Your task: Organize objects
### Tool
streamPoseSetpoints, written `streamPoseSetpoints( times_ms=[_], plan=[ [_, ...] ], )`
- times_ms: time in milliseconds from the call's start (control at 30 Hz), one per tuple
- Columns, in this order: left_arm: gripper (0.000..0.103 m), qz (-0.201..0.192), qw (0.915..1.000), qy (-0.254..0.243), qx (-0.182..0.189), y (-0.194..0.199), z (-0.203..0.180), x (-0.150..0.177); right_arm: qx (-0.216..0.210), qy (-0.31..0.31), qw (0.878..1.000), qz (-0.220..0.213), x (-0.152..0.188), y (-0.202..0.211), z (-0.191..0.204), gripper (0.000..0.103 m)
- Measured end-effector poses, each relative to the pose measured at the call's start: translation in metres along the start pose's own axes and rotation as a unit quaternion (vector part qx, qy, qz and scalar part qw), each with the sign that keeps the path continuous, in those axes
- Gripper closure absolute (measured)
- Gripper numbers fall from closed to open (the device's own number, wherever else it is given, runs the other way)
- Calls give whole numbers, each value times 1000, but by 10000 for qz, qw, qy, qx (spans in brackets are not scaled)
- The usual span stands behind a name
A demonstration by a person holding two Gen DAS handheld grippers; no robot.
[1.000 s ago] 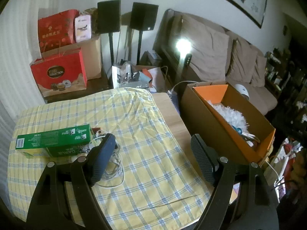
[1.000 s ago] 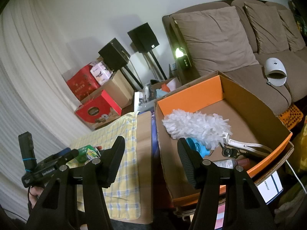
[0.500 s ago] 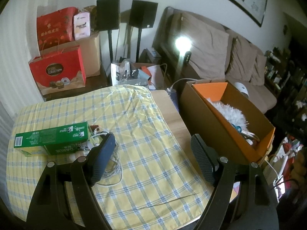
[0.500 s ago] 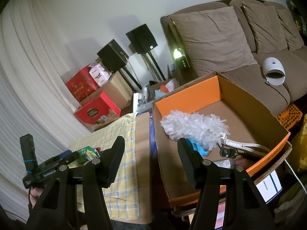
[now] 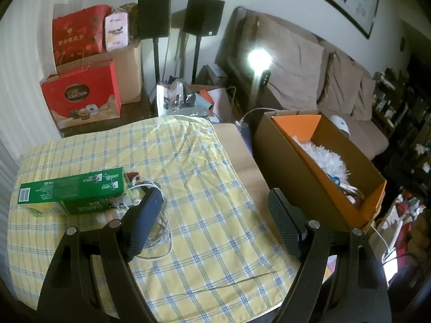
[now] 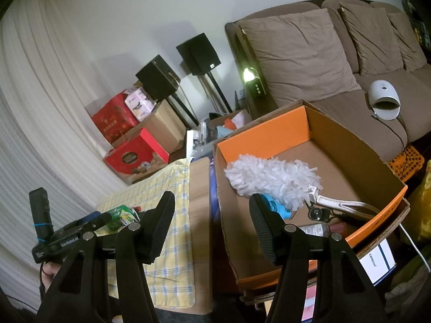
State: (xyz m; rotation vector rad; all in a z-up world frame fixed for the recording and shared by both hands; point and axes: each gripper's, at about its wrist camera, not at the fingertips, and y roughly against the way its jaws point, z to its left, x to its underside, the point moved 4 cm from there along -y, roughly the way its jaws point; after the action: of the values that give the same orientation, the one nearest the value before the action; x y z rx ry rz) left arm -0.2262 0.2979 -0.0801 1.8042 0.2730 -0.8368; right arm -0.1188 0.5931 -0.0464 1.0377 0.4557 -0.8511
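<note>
A green carton (image 5: 71,192) lies on the yellow checked cloth (image 5: 188,177) at the table's left, with a tangle of white cable (image 5: 157,231) beside it. My left gripper (image 5: 215,224) hovers open over the cloth, its left finger above the cable, nothing between the jaws. To the right stands a cardboard box with an orange lining (image 5: 301,177). In the right wrist view my right gripper (image 6: 211,226) hangs open and empty over the box's near left wall (image 6: 229,231). Inside lie a white duster (image 6: 272,177), a blue item (image 6: 277,207) and a tube (image 6: 315,228).
Red gift bags (image 5: 80,97) and a brown box stand behind the table, with two black speakers (image 5: 206,16) on stands. A brown sofa (image 6: 323,62) runs along the back right, a white device (image 6: 383,103) on its seat. The left gripper's body (image 6: 56,238) shows at lower left.
</note>
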Motion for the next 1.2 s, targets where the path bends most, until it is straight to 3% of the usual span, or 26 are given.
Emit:
streamPoseSetpoints(
  times_ms=[1200],
  plan=[
    [24, 190, 9996, 183, 25, -8, 13, 2, 12, -12, 10000, 17, 0, -1, -5, 42]
  ],
)
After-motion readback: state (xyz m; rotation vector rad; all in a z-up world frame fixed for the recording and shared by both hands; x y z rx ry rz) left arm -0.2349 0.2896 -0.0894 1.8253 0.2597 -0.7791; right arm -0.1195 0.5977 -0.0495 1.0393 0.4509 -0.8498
